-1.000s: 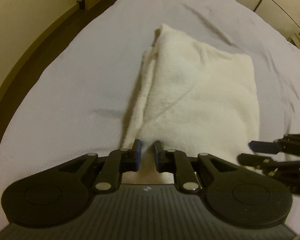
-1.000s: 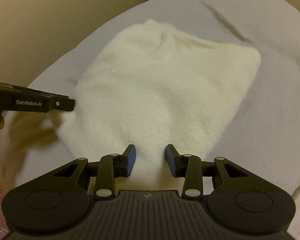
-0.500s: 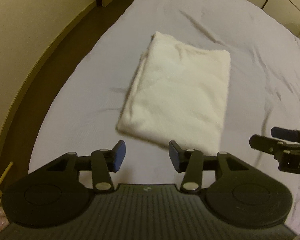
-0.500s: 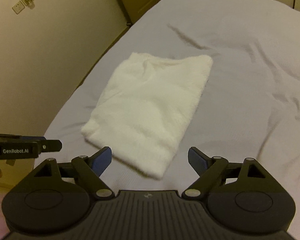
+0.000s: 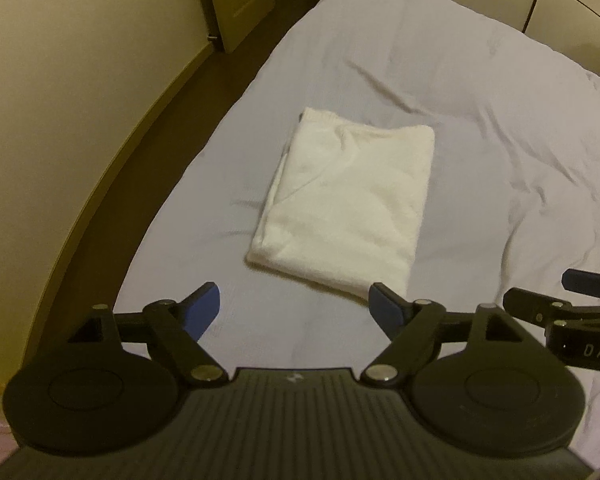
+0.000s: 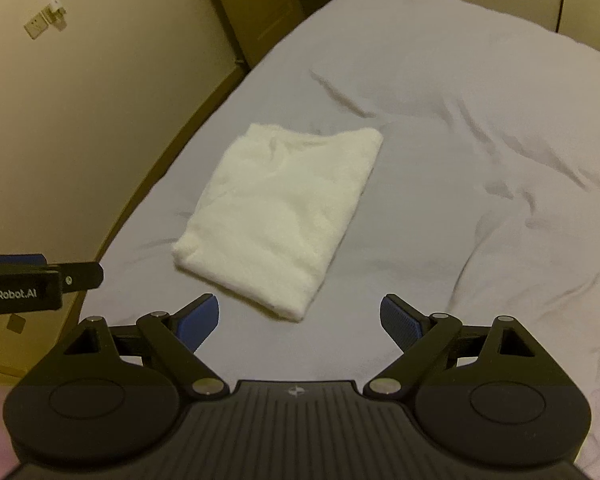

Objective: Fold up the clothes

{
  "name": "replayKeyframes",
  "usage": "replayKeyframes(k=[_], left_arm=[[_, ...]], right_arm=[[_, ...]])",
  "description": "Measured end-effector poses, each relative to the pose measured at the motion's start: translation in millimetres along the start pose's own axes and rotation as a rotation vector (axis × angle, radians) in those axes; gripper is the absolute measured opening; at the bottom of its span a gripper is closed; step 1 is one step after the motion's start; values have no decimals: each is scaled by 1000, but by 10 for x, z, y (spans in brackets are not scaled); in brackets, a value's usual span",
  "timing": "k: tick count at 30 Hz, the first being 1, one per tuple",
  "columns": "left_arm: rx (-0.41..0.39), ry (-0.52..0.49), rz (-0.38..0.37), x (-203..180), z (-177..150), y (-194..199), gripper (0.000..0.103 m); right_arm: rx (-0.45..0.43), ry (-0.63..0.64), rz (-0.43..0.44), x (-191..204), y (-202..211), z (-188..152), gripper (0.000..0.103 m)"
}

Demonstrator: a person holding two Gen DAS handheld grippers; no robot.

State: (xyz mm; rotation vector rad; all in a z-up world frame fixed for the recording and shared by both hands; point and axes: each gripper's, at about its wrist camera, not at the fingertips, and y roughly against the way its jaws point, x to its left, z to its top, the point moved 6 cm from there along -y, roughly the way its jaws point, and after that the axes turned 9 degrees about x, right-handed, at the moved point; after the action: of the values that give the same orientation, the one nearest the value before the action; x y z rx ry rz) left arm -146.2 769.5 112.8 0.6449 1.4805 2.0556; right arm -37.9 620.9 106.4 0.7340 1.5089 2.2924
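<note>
One folded white garment (image 5: 346,204) lies flat on the bed (image 5: 480,112), near its left edge. From my left wrist, my left gripper (image 5: 296,306) has its blue fingers (image 5: 202,310) spread wide, holding nothing, short of the garment's near edge. From my right wrist, my right gripper (image 6: 300,318) is likewise spread wide and bare, the garment (image 6: 278,216) ahead and slightly left on the bed (image 6: 480,140).

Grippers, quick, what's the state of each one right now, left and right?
Left tool: open, holding nothing, short of the folded white garment.
Right tool: open, holding nothing, also clear of the garment.
</note>
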Motion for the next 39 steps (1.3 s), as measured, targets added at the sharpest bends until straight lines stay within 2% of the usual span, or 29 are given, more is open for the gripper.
replayKeyframes(k=[2, 4, 5, 9, 12, 19, 31, 33, 39], left_arm=[[-13, 5, 9, -40, -32, 92, 80], [-26, 23, 12, -70, -88, 145, 95], [-38, 34, 13, -85, -121, 178, 98], [-63, 86, 53, -127, -261, 291, 102], [-75, 103, 136, -200, -372, 368, 102], [-19, 210, 33, -401, -683, 428, 102], [-45, 293, 37, -603, -992, 667, 102], [-48, 297, 36, -624, -1012, 690, 102], [-48, 305, 42, -713, -1099, 753, 102]], right_arm=[[-9, 13, -5, 8, 39, -16, 90], [-15, 28, -10, 7, 84, -35, 90], [-21, 37, -11, 2, 112, -44, 90], [-46, 66, -32, -50, 216, -97, 90], [-43, 93, -28, -110, 277, -155, 90], [-7, 141, -10, -258, 410, -301, 90], [-18, 214, -28, -372, 627, -431, 91], [-24, 218, -20, -391, 658, -455, 101], [-33, 233, 3, -474, 741, -546, 102]])
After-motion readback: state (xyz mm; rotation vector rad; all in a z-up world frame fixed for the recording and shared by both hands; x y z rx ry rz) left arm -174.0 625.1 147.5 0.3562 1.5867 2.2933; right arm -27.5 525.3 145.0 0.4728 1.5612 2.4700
